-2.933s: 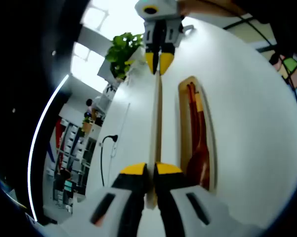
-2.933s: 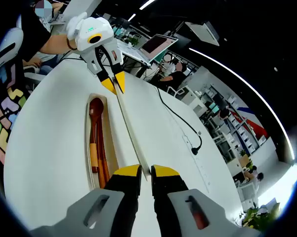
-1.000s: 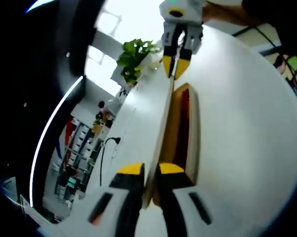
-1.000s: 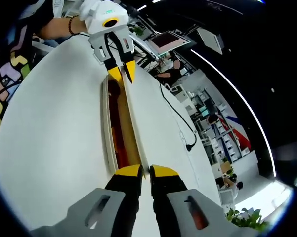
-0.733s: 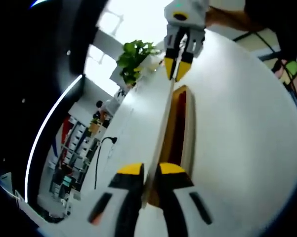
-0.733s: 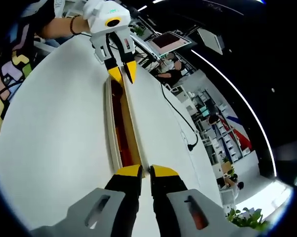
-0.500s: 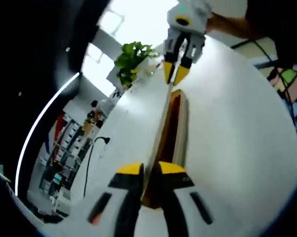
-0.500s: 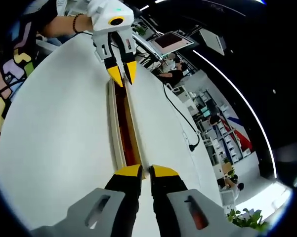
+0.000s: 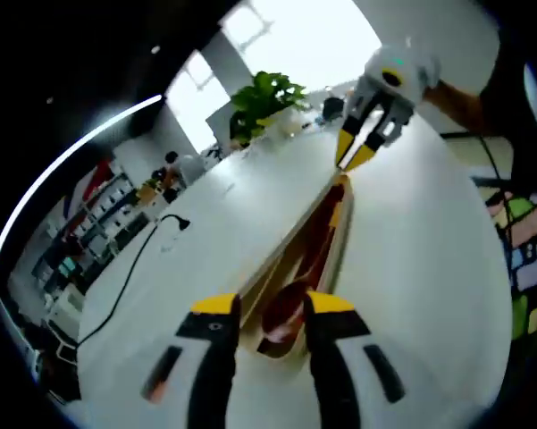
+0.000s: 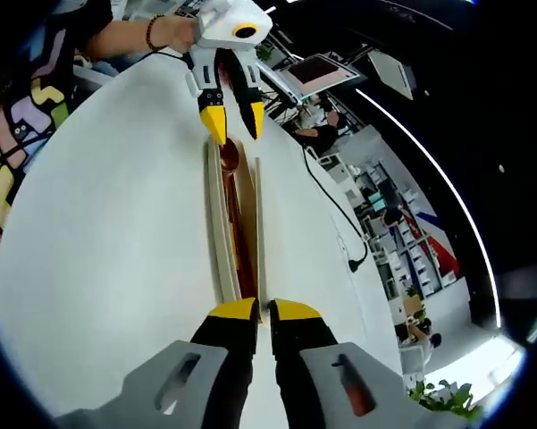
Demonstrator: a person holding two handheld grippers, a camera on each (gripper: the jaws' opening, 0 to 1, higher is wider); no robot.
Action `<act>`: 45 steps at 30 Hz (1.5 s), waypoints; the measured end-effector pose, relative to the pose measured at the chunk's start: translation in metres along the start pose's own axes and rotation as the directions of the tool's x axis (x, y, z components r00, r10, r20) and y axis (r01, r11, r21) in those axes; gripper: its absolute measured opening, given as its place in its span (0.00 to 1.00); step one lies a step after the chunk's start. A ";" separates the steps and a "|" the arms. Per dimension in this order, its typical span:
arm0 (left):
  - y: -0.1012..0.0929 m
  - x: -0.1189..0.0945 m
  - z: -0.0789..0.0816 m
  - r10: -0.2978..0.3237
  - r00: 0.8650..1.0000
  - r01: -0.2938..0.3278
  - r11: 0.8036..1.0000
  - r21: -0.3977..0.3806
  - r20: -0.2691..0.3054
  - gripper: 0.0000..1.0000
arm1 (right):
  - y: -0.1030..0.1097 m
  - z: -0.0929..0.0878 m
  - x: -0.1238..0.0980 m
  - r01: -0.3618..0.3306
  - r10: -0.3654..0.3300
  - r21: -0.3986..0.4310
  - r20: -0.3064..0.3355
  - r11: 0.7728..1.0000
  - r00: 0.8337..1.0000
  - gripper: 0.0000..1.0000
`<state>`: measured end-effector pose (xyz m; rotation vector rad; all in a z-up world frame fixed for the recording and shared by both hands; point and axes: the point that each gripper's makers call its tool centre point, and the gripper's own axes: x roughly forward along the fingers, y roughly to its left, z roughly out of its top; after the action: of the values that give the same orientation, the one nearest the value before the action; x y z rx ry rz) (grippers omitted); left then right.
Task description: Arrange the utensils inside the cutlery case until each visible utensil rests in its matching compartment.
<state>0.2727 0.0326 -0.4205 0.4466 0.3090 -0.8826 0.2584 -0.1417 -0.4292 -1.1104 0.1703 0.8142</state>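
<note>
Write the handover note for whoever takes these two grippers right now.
Left gripper: open, jaws straddling the near end of the cutlery case.
Right gripper: shut on the lid at the case's other end.
The case lies on the white table, with the wooden spoon and other utensils inside; the lid leans tilted along one side.
Done: utensils are in the case.
Left: check each sits in its own compartment; I cannot tell.

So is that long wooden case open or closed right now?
Open. The cutlery case shows a gap along its length, with reddish-brown utensils visible inside; in the right gripper view the lid stands apart from the tray.
</note>
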 end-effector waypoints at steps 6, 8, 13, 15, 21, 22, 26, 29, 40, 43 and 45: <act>0.036 -0.002 -0.007 -0.085 0.995 0.103 0.852 -0.513 0.059 0.28 | 0.001 0.000 0.000 -0.001 0.001 -0.007 0.005 1.000 1.000 0.04; 0.039 0.001 -0.012 -0.126 0.991 0.132 0.789 -0.600 0.053 0.23 | 0.001 0.000 0.000 -0.001 0.001 -0.010 0.006 1.000 1.000 0.04; 0.043 0.015 -0.021 -0.201 0.978 0.172 0.640 -0.749 0.053 0.25 | 0.000 0.001 0.000 0.001 -0.001 -0.014 0.008 1.000 1.000 0.04; 0.041 0.020 -0.021 -0.241 0.968 0.195 0.539 -0.820 0.072 0.24 | 0.000 0.001 0.000 -0.001 0.001 -0.019 0.006 1.000 1.000 0.04; 0.044 0.029 -0.028 -0.251 0.965 0.192 0.457 -0.869 0.081 0.24 | 0.001 0.002 0.000 -0.004 0.004 -0.026 0.011 1.000 1.000 0.04; 0.044 0.030 -0.029 -0.250 0.965 0.188 0.444 -0.876 0.081 0.24 | 0.001 0.002 0.000 -0.004 0.005 -0.027 0.011 1.000 1.000 0.04; 0.042 0.035 -0.031 -0.260 0.959 0.203 0.374 -0.905 0.108 0.24 | 0.001 0.002 0.000 -0.006 0.006 -0.036 0.012 0.999 1.000 0.04; 0.045 0.038 -0.035 -0.244 0.965 0.183 0.365 -0.913 0.096 0.21 | 0.002 0.002 0.000 -0.009 0.010 -0.057 0.013 0.998 1.000 0.04; 0.039 0.045 -0.026 -0.243 0.950 0.258 0.252 -0.933 0.197 0.14 | 0.005 0.002 0.000 -0.026 0.027 -0.072 0.019 0.997 0.999 0.04; 0.044 0.042 -0.019 -0.229 0.941 0.296 0.196 -0.935 0.250 0.11 | 0.007 0.002 0.001 -0.035 0.037 -0.064 0.029 0.997 0.999 0.00; 0.044 0.041 -0.017 -0.229 0.935 0.317 0.188 -0.930 0.272 0.10 | 0.005 0.000 0.002 -0.035 0.037 -0.054 0.031 0.998 0.999 0.00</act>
<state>0.3310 0.0381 -0.4420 -0.8996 0.8337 -0.8720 0.2559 -0.1397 -0.4337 -1.1465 0.1430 0.8720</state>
